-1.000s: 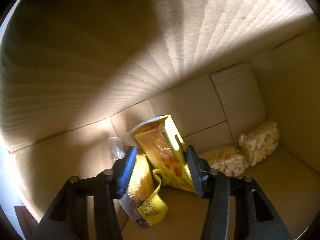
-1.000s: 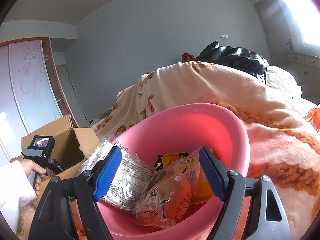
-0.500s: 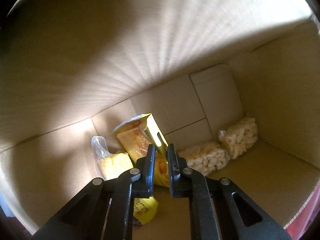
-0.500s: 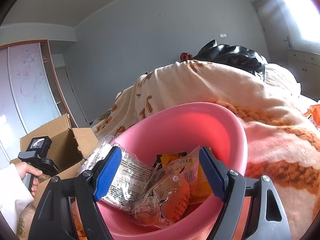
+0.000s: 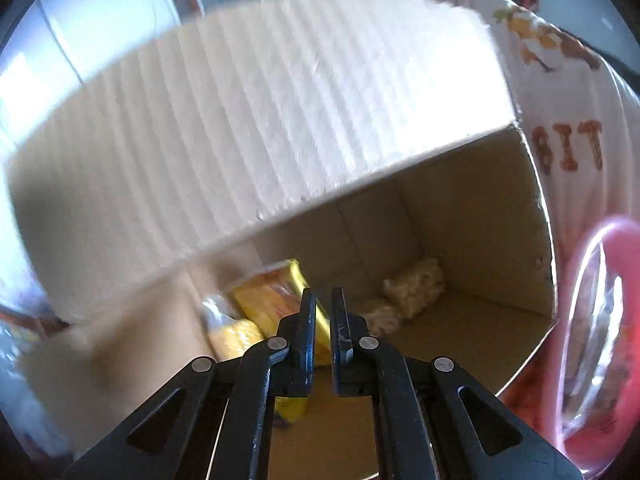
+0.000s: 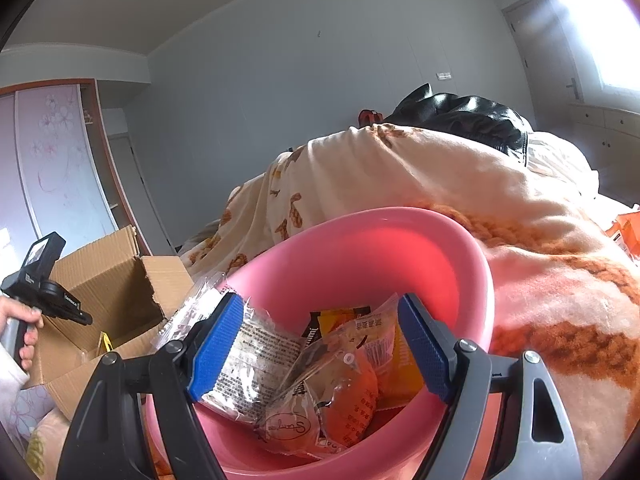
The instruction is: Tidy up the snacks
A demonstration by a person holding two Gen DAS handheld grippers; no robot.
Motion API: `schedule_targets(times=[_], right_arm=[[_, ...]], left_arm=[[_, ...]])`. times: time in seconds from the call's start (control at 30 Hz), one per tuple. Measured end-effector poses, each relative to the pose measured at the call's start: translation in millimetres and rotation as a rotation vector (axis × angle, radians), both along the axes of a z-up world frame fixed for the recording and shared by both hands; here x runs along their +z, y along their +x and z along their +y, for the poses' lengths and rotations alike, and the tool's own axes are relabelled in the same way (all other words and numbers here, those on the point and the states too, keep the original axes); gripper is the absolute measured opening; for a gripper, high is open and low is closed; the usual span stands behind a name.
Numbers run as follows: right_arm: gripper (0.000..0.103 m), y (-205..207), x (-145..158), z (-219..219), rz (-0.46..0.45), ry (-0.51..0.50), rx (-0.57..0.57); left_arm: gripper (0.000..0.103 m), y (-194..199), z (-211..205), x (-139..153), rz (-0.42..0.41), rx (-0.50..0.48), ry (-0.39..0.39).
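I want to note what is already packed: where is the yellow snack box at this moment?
In the left wrist view, the yellow snack box leans inside the cardboard box, near its left wall, beside a corn packet.

The left gripper (image 5: 323, 312) has shut empty and pulled back out of the box (image 5: 480, 220), leaving the yellow carton (image 5: 276, 292) inside.

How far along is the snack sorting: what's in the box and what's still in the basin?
Done: the cardboard box holds a yellow carton, a corn pack and two puffed-rice packs. In hand: nothing; the left gripper is shut and empty, the right gripper open over the pink basin. Left: several wrapped snacks there.
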State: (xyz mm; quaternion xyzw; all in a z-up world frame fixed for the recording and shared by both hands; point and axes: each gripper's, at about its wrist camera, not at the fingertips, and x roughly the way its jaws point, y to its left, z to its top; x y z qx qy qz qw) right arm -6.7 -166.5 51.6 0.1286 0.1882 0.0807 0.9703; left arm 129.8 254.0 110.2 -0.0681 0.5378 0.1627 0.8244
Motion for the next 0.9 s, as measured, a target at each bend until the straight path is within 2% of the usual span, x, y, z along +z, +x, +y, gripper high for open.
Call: schedule_targets(times=[0.07, 0.17, 0.23, 0.4, 0.43, 0.5, 0.53, 0.57, 0.63, 0.73, 0.9], right_arm=[[0.079, 0, 0, 1, 0.001, -0.007, -0.002], [0.079, 0, -1, 2, 0.0, -0.012, 0.0], [0.079, 0, -1, 2, 0.0, -0.011, 0.001], [0.079, -1, -1, 1, -0.001, -0.005, 0.002], [0.079, -1, -1, 1, -0.001, -0.005, 0.003], [0.079, -1, -1, 1, -0.001, -0.006, 0.002], [0.079, -1, -1, 1, -0.001, -0.006, 0.002], [0.079, -1, -1, 1, -0.001, -0.006, 0.003], [0.079, -1, -1, 1, 0.0, -0.007, 0.003], [0.079, -1, -1, 1, 0.0, -0.007, 0.003], [0.079, 0, -1, 1, 0.0, -0.002, 0.006]], left_arm=[[0.002, 8, 7, -15, 0.06, 0.036, 0.0], [0.002, 15, 5, -43, 0.17, 0.081, 0.046], [0.003, 20, 6, -57, 0.195, 0.107, 0.052], [0.003, 27, -2, -71, 0.189, 0.128, 0.07], [0.007, 28, -5, -69, 0.189, 0.124, 0.071], [0.034, 29, -9, -71, 0.191, 0.118, 0.073], [0.079, 30, -11, -71, 0.191, 0.115, 0.073], [0.101, 31, -12, -74, 0.188, 0.109, 0.078], [0.101, 33, -15, -75, 0.186, 0.111, 0.102], [0.098, 41, -20, -83, 0.234, 0.111, 0.177], [0.095, 53, -18, -100, 0.318, 0.182, 0.315]])
